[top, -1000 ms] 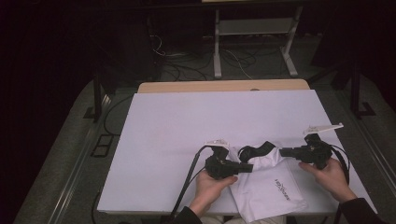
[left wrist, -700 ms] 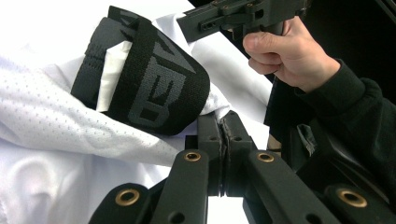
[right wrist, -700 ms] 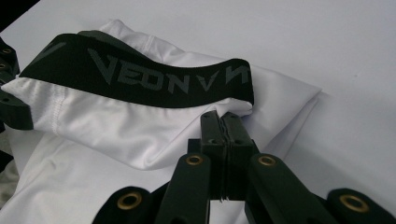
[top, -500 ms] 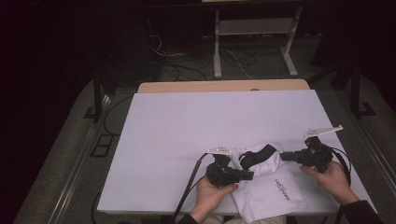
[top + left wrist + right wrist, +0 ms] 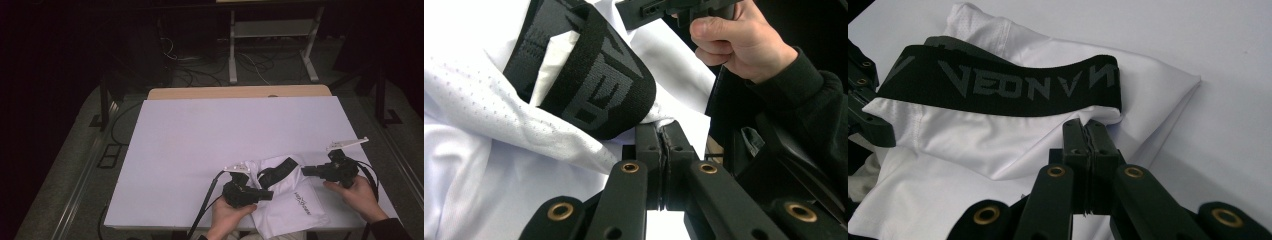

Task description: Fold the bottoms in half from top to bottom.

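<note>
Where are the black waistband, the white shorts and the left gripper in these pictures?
black waistband (image 5: 1013, 89): right gripper view, on the lettered middle of the band.
white shorts (image 5: 300, 202): high view, on the white fabric by the small printed logo.
left gripper (image 5: 269, 195): high view, at the tips of its shut jaws.

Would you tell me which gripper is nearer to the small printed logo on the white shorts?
Left. The left gripper sits just beside the logo; the right gripper is farther up, by the black waistband.
</note>
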